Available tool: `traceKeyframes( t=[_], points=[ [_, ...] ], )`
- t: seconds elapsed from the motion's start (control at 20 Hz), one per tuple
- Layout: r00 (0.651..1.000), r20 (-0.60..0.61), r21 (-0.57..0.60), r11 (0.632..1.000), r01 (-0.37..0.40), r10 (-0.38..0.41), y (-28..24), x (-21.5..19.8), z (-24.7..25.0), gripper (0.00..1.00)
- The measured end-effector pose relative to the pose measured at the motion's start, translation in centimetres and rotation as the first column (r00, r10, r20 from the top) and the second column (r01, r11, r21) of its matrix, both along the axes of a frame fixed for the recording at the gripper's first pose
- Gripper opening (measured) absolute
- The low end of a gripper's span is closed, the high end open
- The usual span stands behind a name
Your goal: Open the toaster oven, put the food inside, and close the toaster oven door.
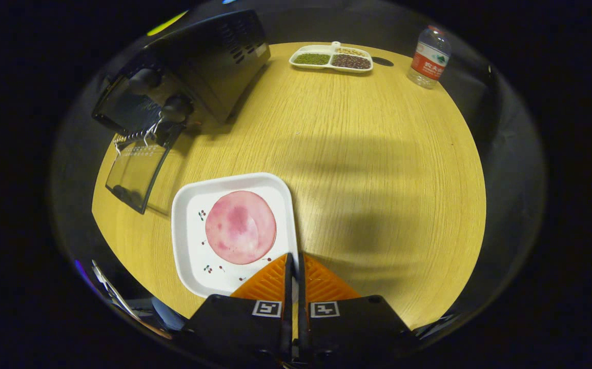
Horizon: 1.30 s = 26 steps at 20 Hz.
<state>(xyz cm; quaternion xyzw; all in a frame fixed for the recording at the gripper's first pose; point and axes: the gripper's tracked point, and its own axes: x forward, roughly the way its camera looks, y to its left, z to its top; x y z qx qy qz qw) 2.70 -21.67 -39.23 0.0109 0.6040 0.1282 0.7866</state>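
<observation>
Hand-held gripper [293, 260] fingers pinched on the white plate's [185, 241] near-right rim, bare table [378, 154] beyond.

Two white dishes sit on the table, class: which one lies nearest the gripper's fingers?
The square white plate holding the pink meat slice; the shut gripper is at its corner. The divided dish of beans lies far beyond.

Black tongs [293, 264] with ribbed orange fingers, square coded markers.

A divided white dish [331, 60] of beans and grains sits at the wooden surface's [378, 169] far edge; a plastic water bottle [429, 56] stands upper right.
</observation>
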Motion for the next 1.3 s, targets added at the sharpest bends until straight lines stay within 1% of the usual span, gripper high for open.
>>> traceKeyframes(
  t=[0.1, 0.15, 0.25, 0.35, 0.7, 0.8, 0.95, 1.1, 1.3],
  points=[
    [1.0, -0.003, 0.027, 1.0, -0.014, 0.015, -0.1, -0.2, 0.0, 0.07],
    [1.0, 0.004, 0.033, 0.999, -0.024, 0.023, 0.0, -0.3, 0.0, 0.02],
    [0.999, 0.009, 0.041, 0.998, -0.039, 0.038, -0.1, -0.3, -0.1, 0.02],
    [1.0, 0.011, 0.054, 0.998, -0.024, 0.023, 0.0, -0.3, -0.1, 0.02],
    [0.996, -0.044, 0.121, 0.989, 0.088, -0.083, 0.6, -2.3, 0.0, 0.02],
    [0.99, -0.058, 0.149, 0.98, 0.135, -0.128, 1.1, -2.7, 0.6, 0.02],
    [0.975, -0.073, 0.215, 0.952, 0.219, -0.208, 2.0, -3.8, 1.7, 0.02],
    [0.95, -0.084, 0.269, 0.911, 0.313, -0.302, 2.8, -5.0, 2.7, 0.02],
    [0.915, -0.076, 0.298, 0.867, 0.401, -0.397, 3.2, -7.3, 3.6, 0.02]
  ],
)
